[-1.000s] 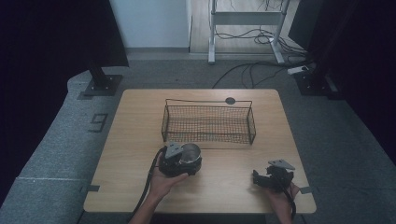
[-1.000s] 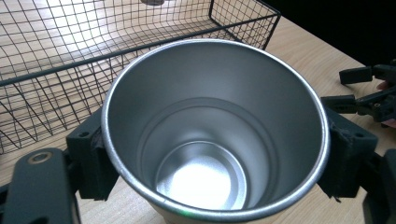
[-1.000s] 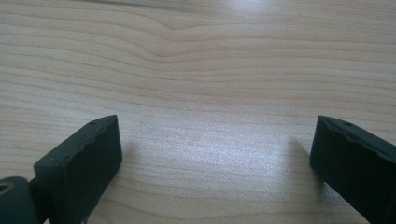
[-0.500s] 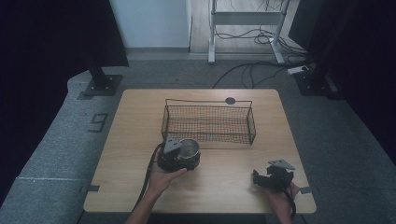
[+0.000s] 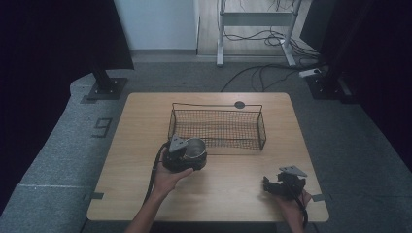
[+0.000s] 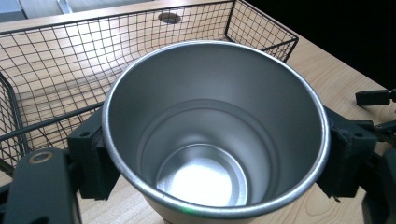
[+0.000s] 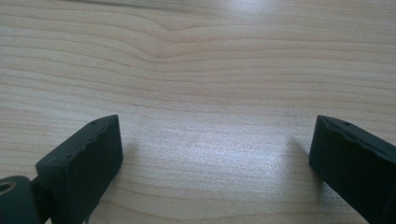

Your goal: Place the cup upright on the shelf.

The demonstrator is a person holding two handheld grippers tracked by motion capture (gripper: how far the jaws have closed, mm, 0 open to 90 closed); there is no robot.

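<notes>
Two grippers in play. Left gripper (image 5: pixel 187 154) is clamped on a metal cup (image 6: pixel 215 135): in the left gripper view one black jaw presses the cup wall on each side just below the rim, mouth facing the camera, bare steel inside. Cup sits squarely between the jaws, upright or close to it; can't tell whether its base touches the table (image 5: pixel 145 145). In the high view the cup (image 5: pixel 196 148) is at the front left corner of the wire basket (image 5: pixel 216 127), just outside it, with the mesh wall right behind it. Left hand (image 5: pixel 170 178) grips the tool from the near side, cable trailing back along the forearm. Right gripper (image 5: pixel 281 187) is well apart, near the front right corner of the table, held in the right hand (image 5: pixel 291 201). Right gripper view: jaws spread wide, nothing between them, bare wood grain under them. Round dark hole (image 5: pixel 239 104) in the tabletop behind the basket.
</notes>
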